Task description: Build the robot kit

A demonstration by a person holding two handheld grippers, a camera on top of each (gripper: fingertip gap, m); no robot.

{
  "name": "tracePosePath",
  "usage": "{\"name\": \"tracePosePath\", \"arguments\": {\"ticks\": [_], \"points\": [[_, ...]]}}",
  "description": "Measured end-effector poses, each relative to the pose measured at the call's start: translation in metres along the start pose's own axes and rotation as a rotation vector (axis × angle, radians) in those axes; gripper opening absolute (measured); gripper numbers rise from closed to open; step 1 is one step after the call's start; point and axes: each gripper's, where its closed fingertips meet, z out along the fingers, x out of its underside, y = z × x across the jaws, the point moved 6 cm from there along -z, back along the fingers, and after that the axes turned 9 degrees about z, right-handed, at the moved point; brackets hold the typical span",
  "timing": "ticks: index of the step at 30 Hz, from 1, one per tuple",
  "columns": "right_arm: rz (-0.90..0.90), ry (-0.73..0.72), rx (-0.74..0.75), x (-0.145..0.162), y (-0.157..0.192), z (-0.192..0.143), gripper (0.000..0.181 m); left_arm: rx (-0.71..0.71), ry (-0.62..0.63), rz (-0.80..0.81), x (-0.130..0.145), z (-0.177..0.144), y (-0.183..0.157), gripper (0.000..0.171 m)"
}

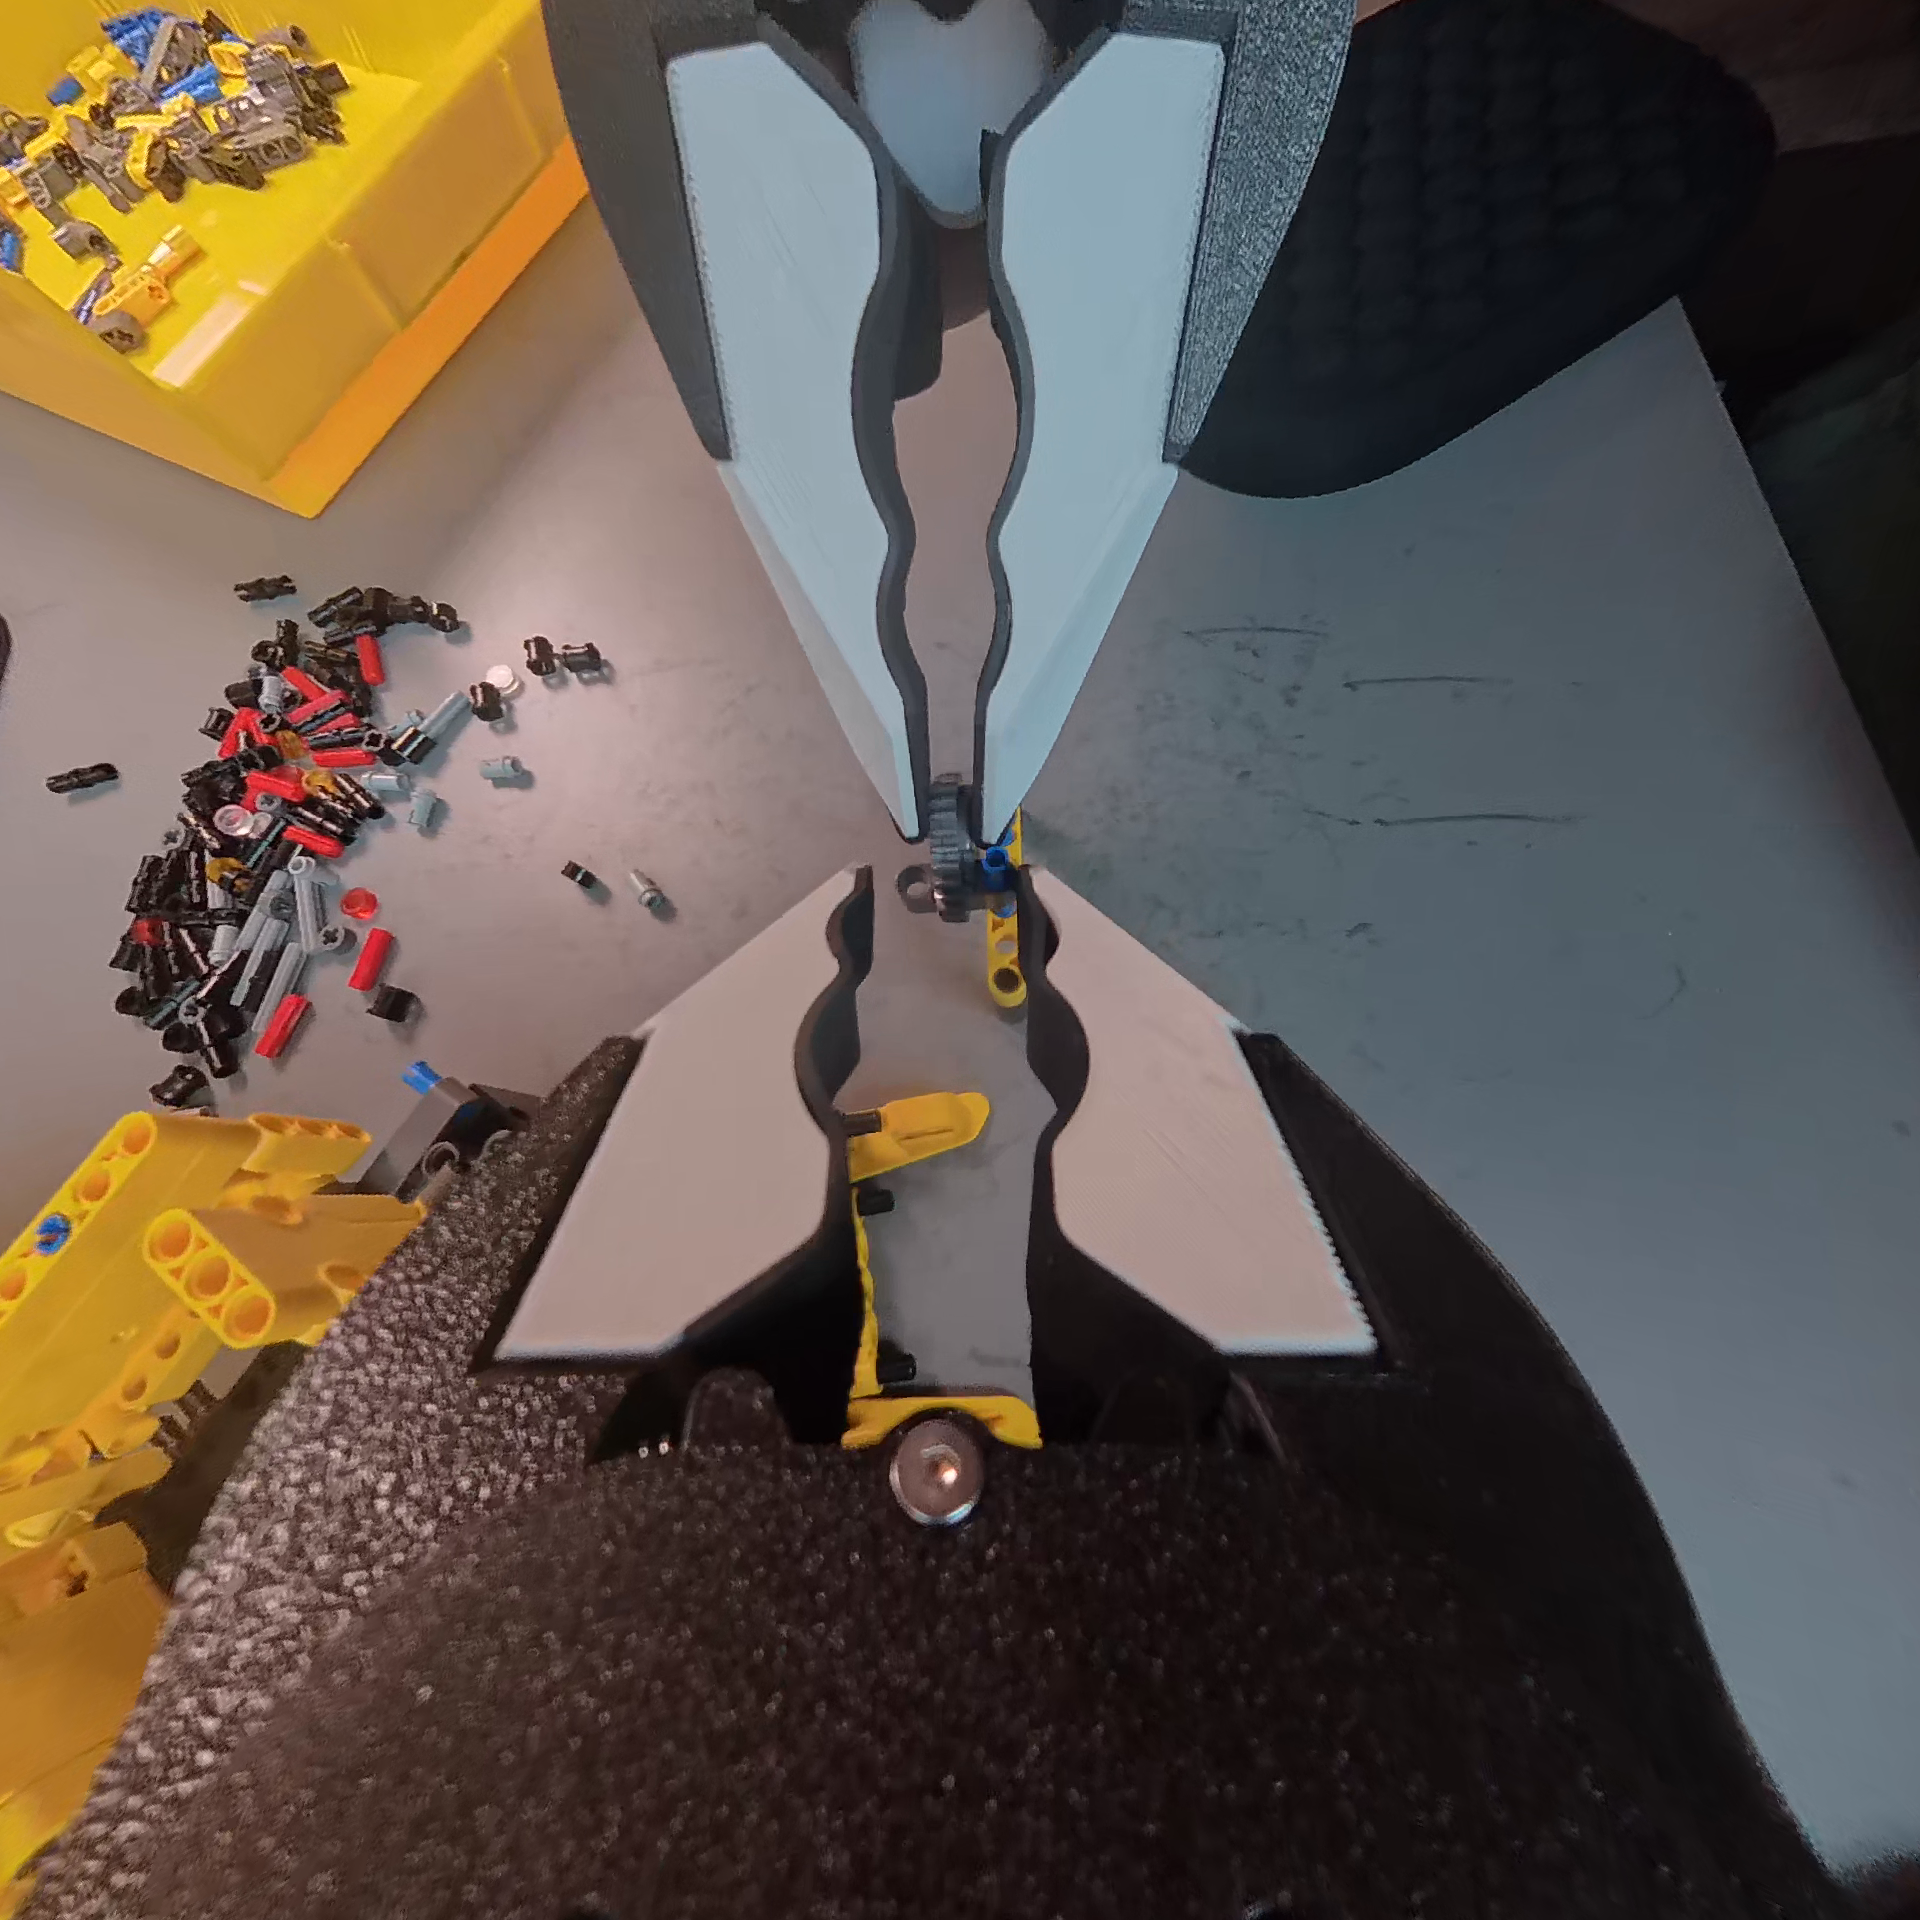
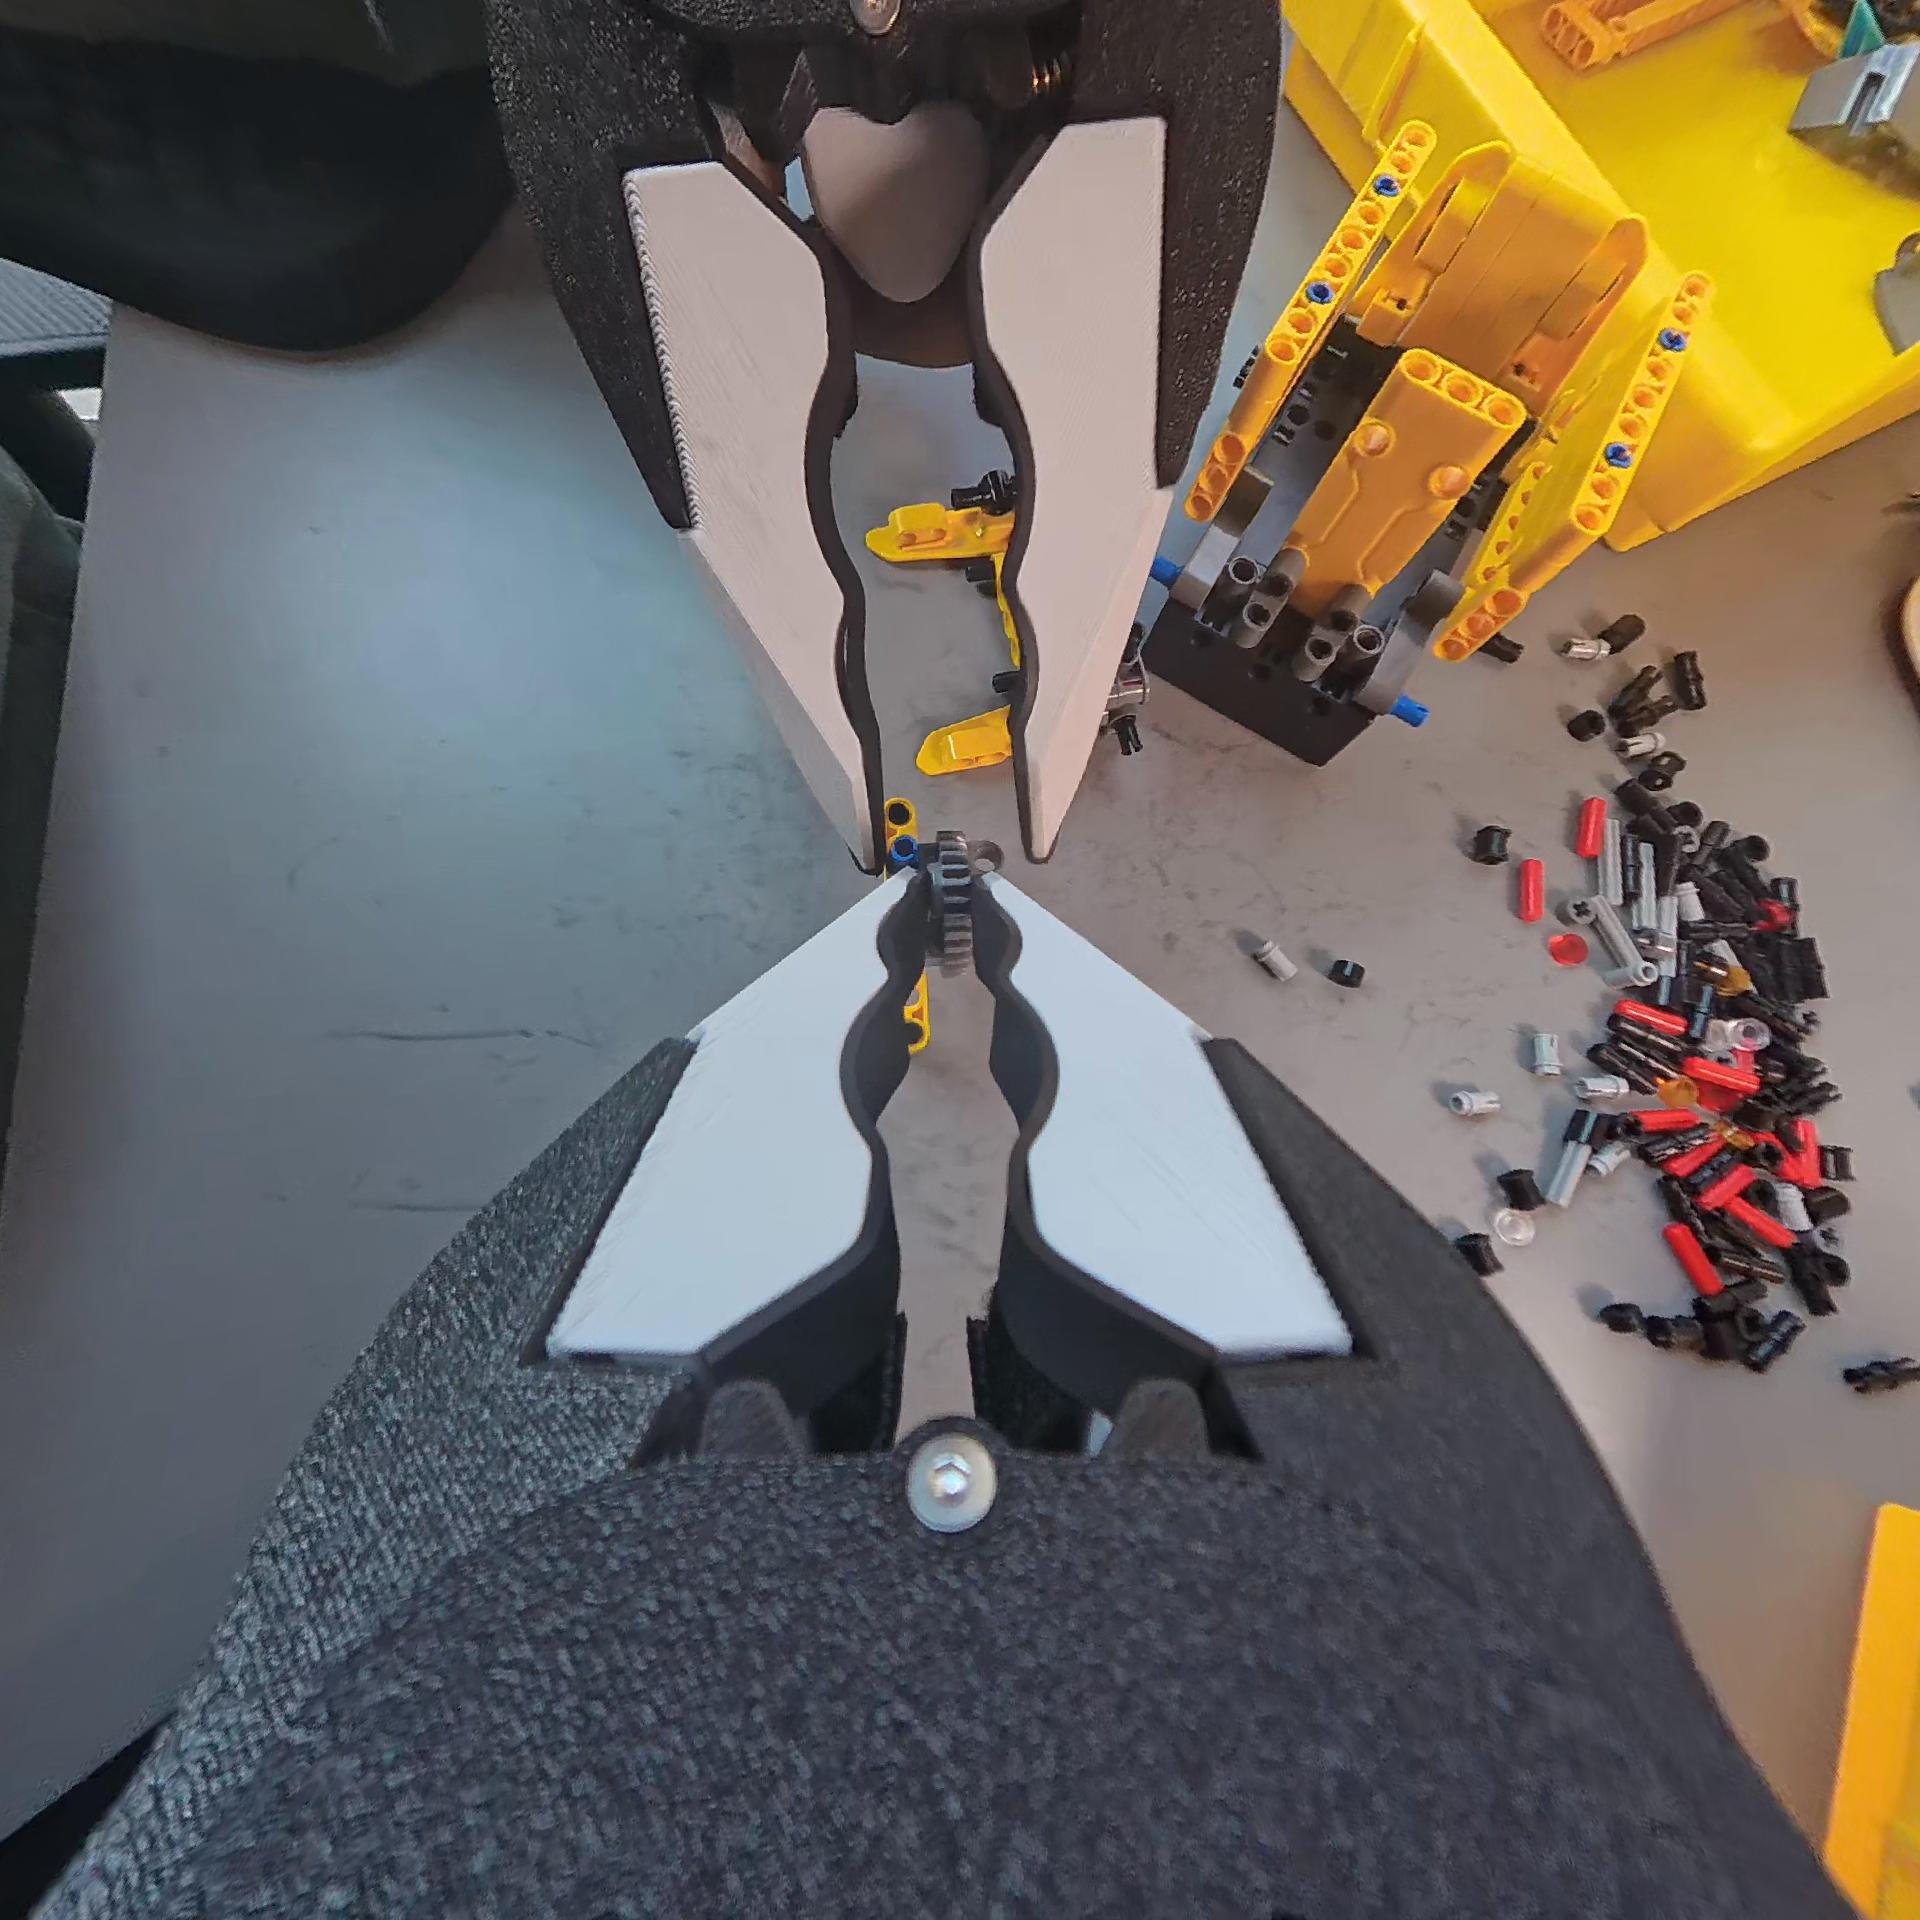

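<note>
Centrally, a dark gear point(image 2: 948, 902) is pinched by the right hand-held gripper point(image 2: 948, 883); the left hand-held gripper point(image 1: 948, 883) is spread, tip-to-tip opposite, beside a yellow beam point(image 1: 1003, 940) on the bench point(image 1: 1455, 831).

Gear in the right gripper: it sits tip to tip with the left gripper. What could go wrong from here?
1. The right gripper pinches the black gear only at its very tips, so the gear could twist or slip out.
2. The thin yellow beam, apparently joined beside the gear by a blue pin, lies close against one finger of the open left gripper. Closing may knock it askew or off.
</note>
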Motion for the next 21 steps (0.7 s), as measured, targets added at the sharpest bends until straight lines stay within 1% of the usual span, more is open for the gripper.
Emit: {"name": "tracePosePath", "arguments": {"ticks": [4,7,13,21], "points": [[0.003,-0.007,0.019,0.000,0.001,0.000,0.007,-0.001,-0.028,-0.002,-0.005,-0.004,0.001,0.029],[-0.006,-0.022,0.035,0.001,0.002,0.000,0.007,-0.001,-0.019,0.011,-0.005,-0.001,0.000,0.030],[0.019,-0.068,0.074,0.003,0.004,0.001,0.007,-0.009,0.005,0.045,-0.002,0.005,-0.004,0.021],[0.038,-0.140,0.129,0.007,0.006,0.001,0.007,-0.020,0.028,0.084,-0.003,0.007,-0.005,0.017]]}}
